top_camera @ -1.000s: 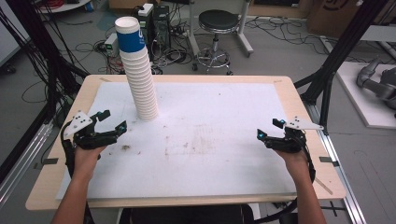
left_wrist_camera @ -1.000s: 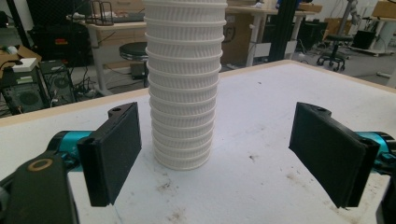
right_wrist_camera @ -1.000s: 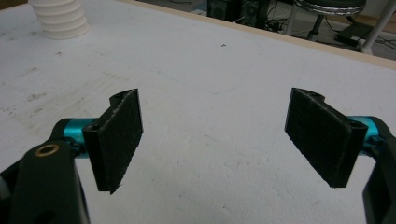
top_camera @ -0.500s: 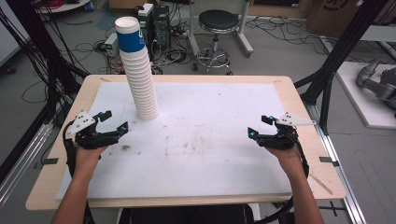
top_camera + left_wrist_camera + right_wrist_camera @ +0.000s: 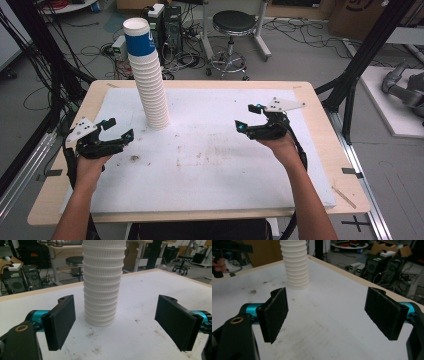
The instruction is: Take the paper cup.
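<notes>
Right gripper (image 5: 251, 118) now nearer cup stack (image 5: 150, 80), seemingly forward; both grippers' fingers wide, empty.

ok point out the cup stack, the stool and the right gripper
cup stack (image 5: 152, 90), high view, ribbed white middle
stool (image 5: 234, 22), high view, black seat
right gripper (image 5: 251, 118), high view, midway between its open fingertips

A black round stool (image 5: 231, 22) stands on the floor beyond the bench's (image 5: 320, 150) twelve o'clock edge, with computer towers (image 5: 167, 22) and tangled cables (image 5: 95, 52) at eleven o'clock.
</notes>
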A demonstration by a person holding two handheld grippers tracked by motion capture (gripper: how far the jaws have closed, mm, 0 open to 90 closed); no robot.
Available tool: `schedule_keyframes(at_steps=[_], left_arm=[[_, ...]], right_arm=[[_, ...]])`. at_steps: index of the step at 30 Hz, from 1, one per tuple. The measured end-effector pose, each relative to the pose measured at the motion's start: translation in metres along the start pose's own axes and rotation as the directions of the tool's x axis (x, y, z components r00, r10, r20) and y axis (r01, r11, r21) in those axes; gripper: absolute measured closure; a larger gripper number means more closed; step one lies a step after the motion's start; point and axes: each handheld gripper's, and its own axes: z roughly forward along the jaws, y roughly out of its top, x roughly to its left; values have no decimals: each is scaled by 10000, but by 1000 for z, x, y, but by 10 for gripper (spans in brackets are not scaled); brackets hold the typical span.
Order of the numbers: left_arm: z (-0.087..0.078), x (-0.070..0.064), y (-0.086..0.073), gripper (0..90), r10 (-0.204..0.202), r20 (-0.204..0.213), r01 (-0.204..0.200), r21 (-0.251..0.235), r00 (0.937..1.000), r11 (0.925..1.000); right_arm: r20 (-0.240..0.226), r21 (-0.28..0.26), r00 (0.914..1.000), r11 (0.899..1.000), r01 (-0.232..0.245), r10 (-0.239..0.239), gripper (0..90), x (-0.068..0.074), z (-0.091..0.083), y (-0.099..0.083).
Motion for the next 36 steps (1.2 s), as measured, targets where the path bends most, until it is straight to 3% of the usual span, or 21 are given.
schedule_keyframes(at_steps=[2,4,14,20,26,30,36], left_arm=[[0,0,0,166,-5,29,5,19,10000,10000],[-1,0,0,166,-5,53,5,12,10000,10000],[-3,4,1,166,-86,10,86,-26,10000,10000],[-6,8,3,166,-79,-20,79,73,10000,9999],[-9,13,7,166,-171,-102,171,15,9998,9999],[-13,18,18,166,-190,-117,189,-14,9998,9998],[-15,22,41,166,141,-85,-142,-81,9999,9999]], right_arm=[[-116,-21,9999,10000,79,-79,194,0,5,4],[-592,21,9982,9999,118,-116,194,0,24,20],[-1712,-168,9845,9992,355,-378,194,0,91,73],[-2081,-368,9759,9976,594,-657,194,3,122,99],[-2468,-328,9666,9974,634,-695,194,18,160,126],[-2680,-431,9615,9977,516,-613,194,26,181,143],[-2707,-413,9601,9973,609,-699,194,38,203,160]])
